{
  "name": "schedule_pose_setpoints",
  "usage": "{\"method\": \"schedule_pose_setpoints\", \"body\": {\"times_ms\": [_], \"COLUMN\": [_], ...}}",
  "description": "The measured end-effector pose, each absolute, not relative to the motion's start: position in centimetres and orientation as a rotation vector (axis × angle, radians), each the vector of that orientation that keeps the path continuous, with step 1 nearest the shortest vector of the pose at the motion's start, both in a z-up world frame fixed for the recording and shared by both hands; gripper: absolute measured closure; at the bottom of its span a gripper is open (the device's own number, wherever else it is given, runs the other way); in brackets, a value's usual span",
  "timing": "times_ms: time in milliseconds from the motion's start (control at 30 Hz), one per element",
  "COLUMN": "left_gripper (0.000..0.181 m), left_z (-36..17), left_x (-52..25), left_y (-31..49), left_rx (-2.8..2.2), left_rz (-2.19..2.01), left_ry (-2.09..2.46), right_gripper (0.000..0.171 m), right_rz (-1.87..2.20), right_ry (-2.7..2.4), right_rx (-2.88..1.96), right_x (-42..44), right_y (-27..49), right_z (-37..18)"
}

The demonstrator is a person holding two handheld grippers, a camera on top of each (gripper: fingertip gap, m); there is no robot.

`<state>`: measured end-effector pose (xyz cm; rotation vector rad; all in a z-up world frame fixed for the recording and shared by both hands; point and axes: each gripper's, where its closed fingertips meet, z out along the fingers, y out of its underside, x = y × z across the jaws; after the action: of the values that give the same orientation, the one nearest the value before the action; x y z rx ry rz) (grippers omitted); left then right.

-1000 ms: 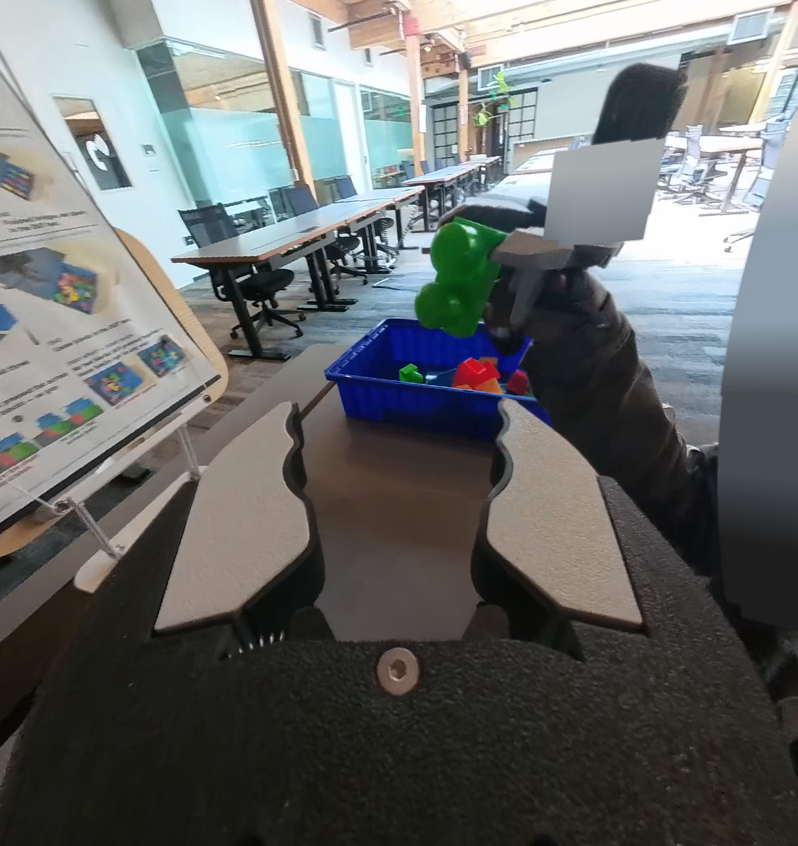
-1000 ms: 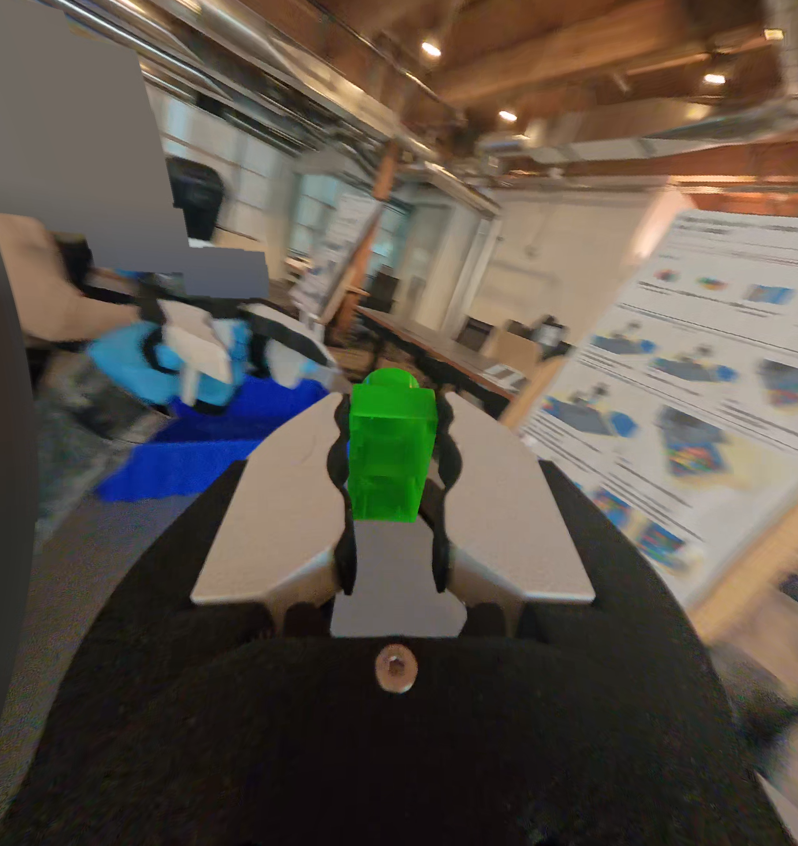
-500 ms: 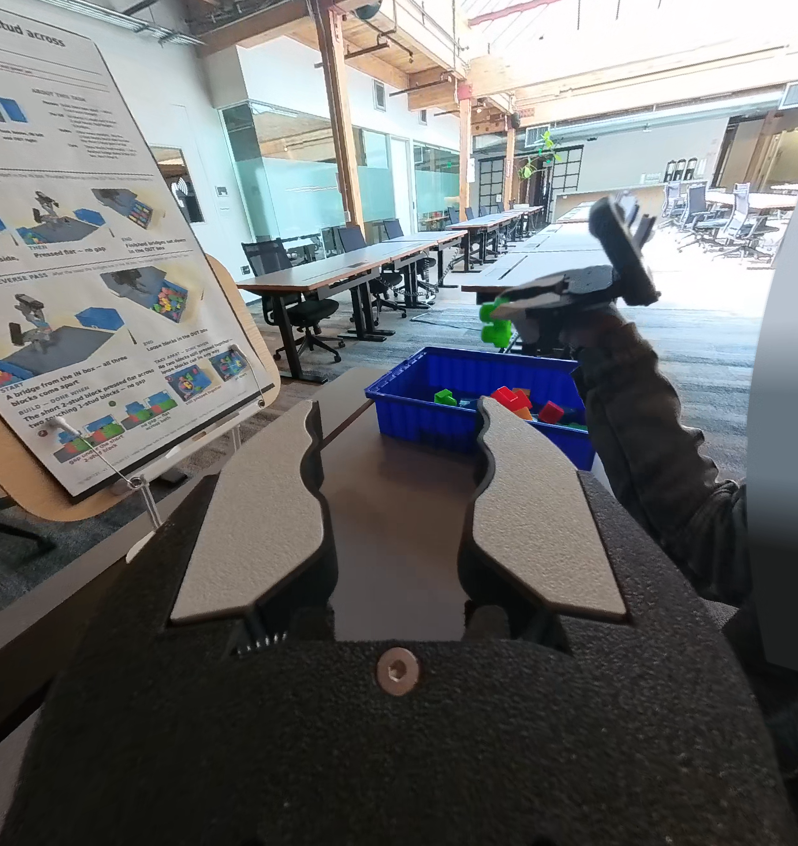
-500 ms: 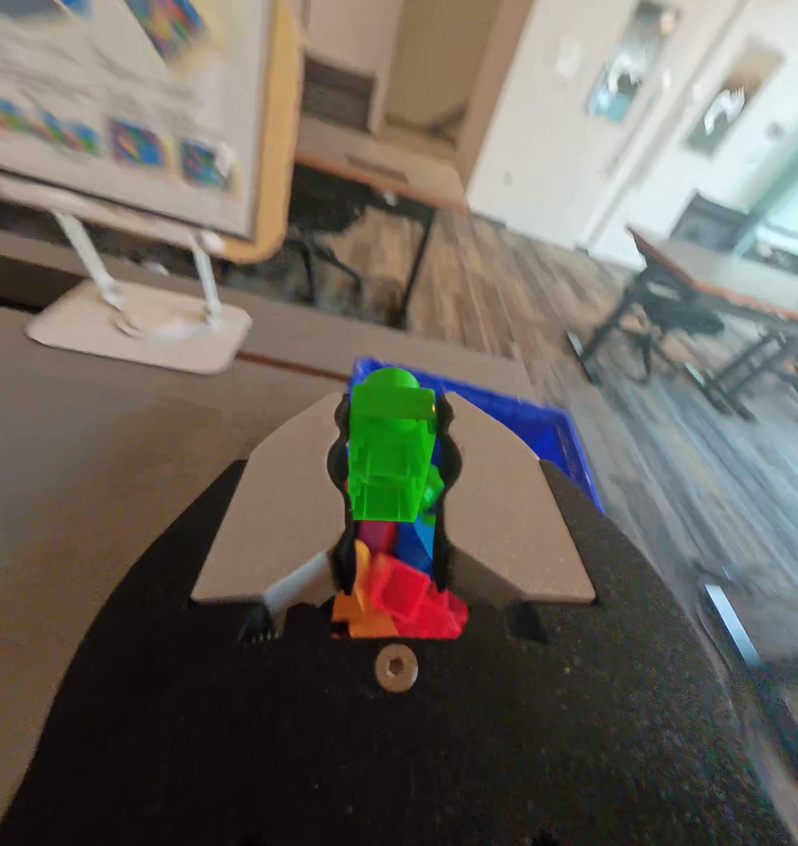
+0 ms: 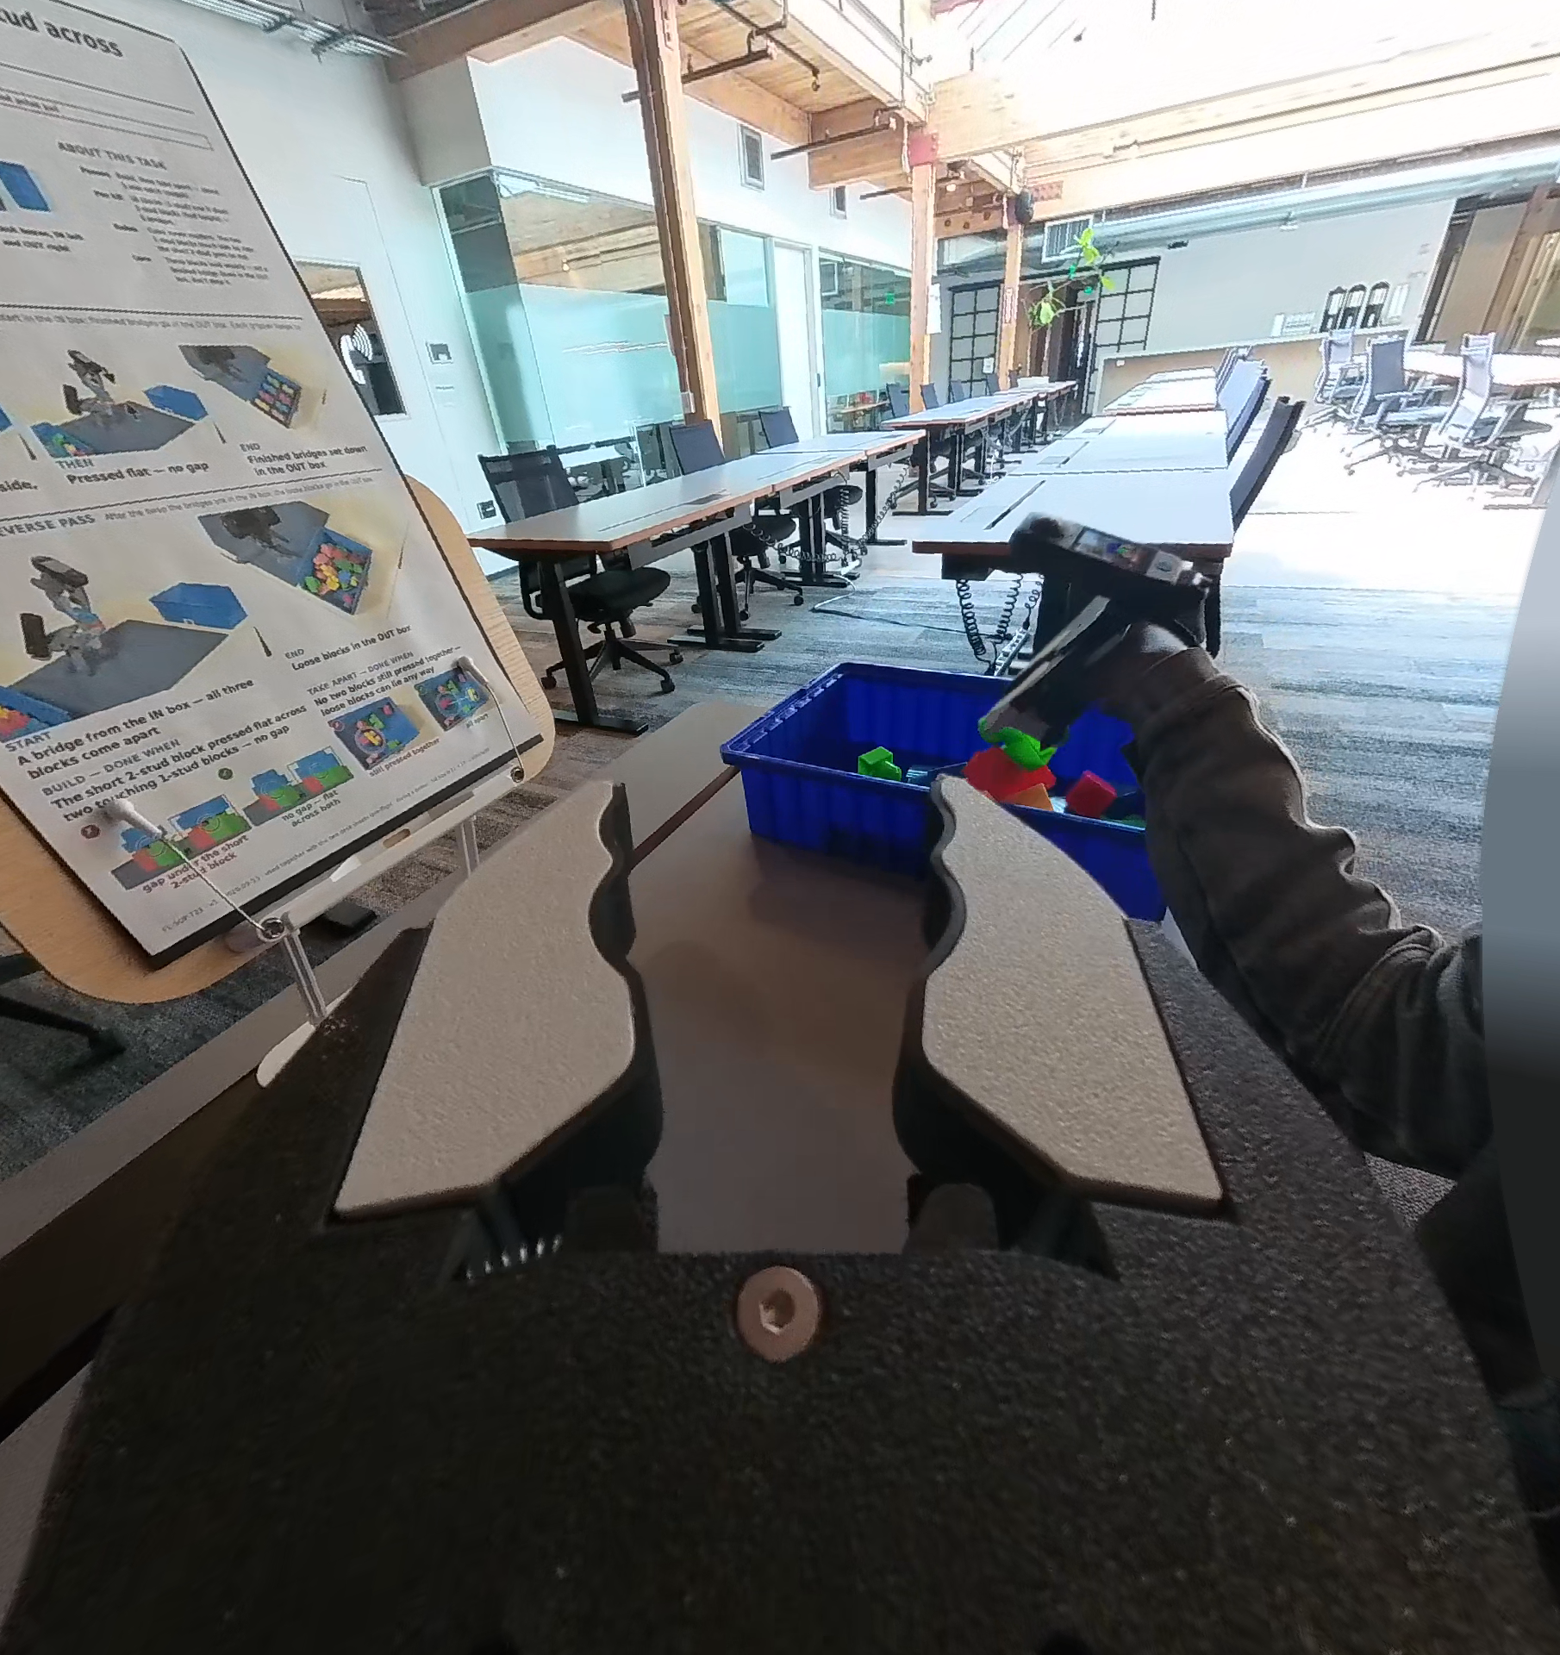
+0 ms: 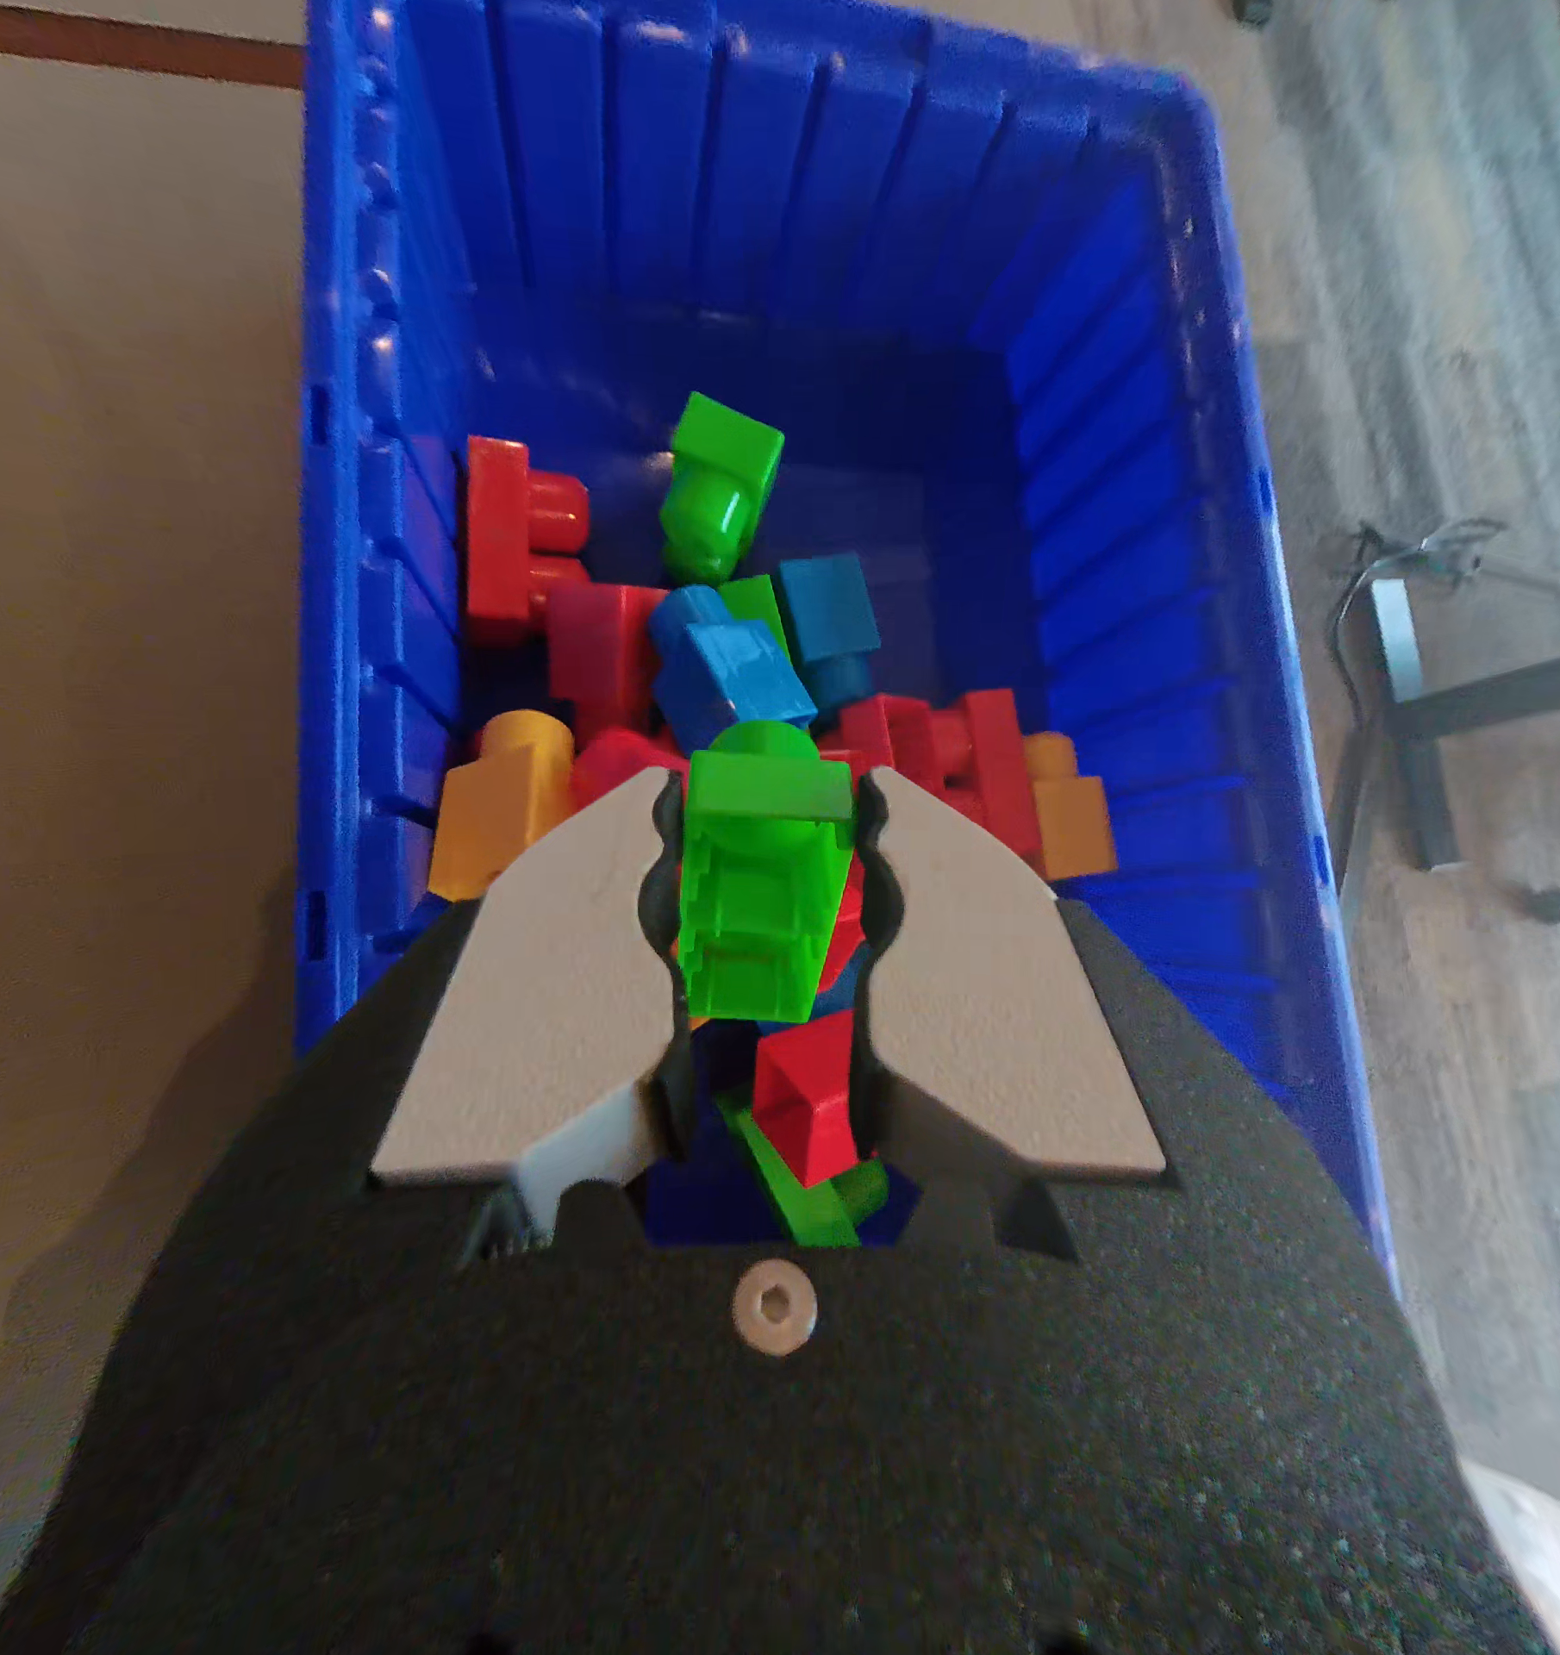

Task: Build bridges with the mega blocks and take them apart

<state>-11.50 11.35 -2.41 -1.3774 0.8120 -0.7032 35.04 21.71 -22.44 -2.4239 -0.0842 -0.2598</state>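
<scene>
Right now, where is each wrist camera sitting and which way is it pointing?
Left wrist view: on the left gripper, low over the table, looking level across it; its open fingers and the person's sleeve show.
Right wrist view: on the right gripper, looking steeply down into the blue bin; its fingers clamp a green block.
Shared: the bin, the green block and the right gripper.

The bin (image 6: 1117, 448) is deep blue with ribbed walls. The block (image 6: 763, 882) in the gripper (image 6: 769, 806) is bright green (its fingers (image 6: 570, 976) pale grey on speckled black). The loose blocks (image 6: 633, 645) are red, orange, blue and green. The table (image 5: 758, 985) is dark brown.
</scene>
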Motion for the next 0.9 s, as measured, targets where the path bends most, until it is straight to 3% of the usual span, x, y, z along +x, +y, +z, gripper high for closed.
{"method": "schedule_pose_setpoints", "body": {"times_ms": [67,167,567,800,900], "left_gripper": [0.119,0.119,0.120,0.120,0.121], "left_z": [-2.4,-2.4,-3.7,-5.2,-5.8], "left_x": [-11.5,-11.4,-8.4,-6.6,-6.9], "left_y": [11.4,11.4,12.2,13.3,14.5], "left_rx": [-1.380,-1.379,-1.427,-1.484,-1.525], "left_rz": [-0.700,-0.698,-0.687,-0.599,-0.509], "left_ry": [0.812,0.814,0.878,0.925,0.900], "right_gripper": [0.114,0.102,0.080,0.074,0.057], "right_rz": [-0.271,-0.260,-0.150,0.370,0.579], "right_ry": [-0.009,0.028,-0.245,-0.398,-0.409], "right_rx": [-2.433,-2.355,-1.707,-1.252,-1.084], "right_x": [35.7,35.8,28.5,20.0,18.1], "right_y": [21.6,22.0,22.4,19.1,17.2], "right_z": [-22.5,-21.2,-8.4,-1.0,1.4]}}
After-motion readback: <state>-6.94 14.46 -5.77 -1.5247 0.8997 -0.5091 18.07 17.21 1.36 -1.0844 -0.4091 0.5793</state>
